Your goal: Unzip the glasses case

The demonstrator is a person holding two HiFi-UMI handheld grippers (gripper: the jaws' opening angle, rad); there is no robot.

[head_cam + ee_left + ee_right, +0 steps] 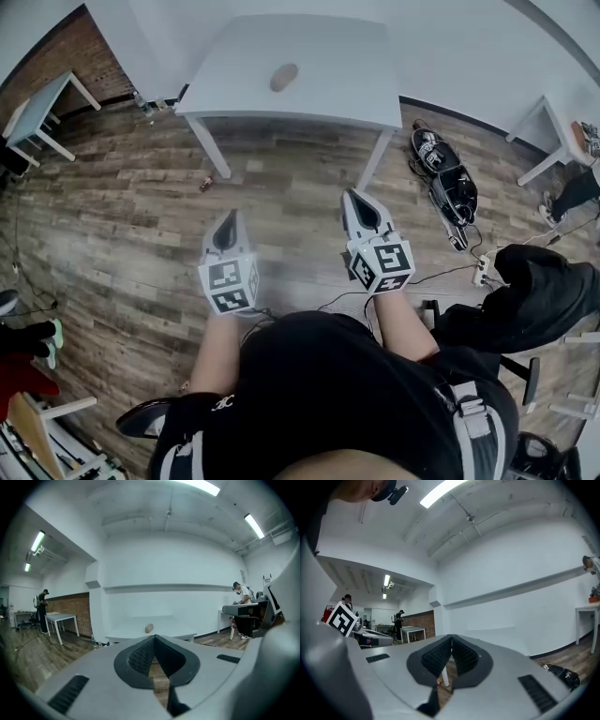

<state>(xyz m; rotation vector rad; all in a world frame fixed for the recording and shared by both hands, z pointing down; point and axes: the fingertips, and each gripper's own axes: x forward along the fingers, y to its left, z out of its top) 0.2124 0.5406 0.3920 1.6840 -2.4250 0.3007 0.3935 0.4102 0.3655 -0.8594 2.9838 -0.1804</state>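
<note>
A small brown oval glasses case [284, 77] lies on the white table [328, 94] well ahead of me; it shows as a small brown lump [149, 628] in the left gripper view. My left gripper [227, 221] is held out over the wooden floor, short of the table, jaws shut and empty. To its right, my right gripper [353, 197] is also shut with nothing between its fingers, pointing toward the table's right front leg. In their own views the tips meet: left gripper [153, 638], right gripper [451, 637].
A black bag [445, 183] with cables lies on the floor right of the table. Another white table [37, 111] stands at far left, a desk [553, 136] at far right. Dark clothing on a chair [525, 300] is near my right side. People stand in the distance.
</note>
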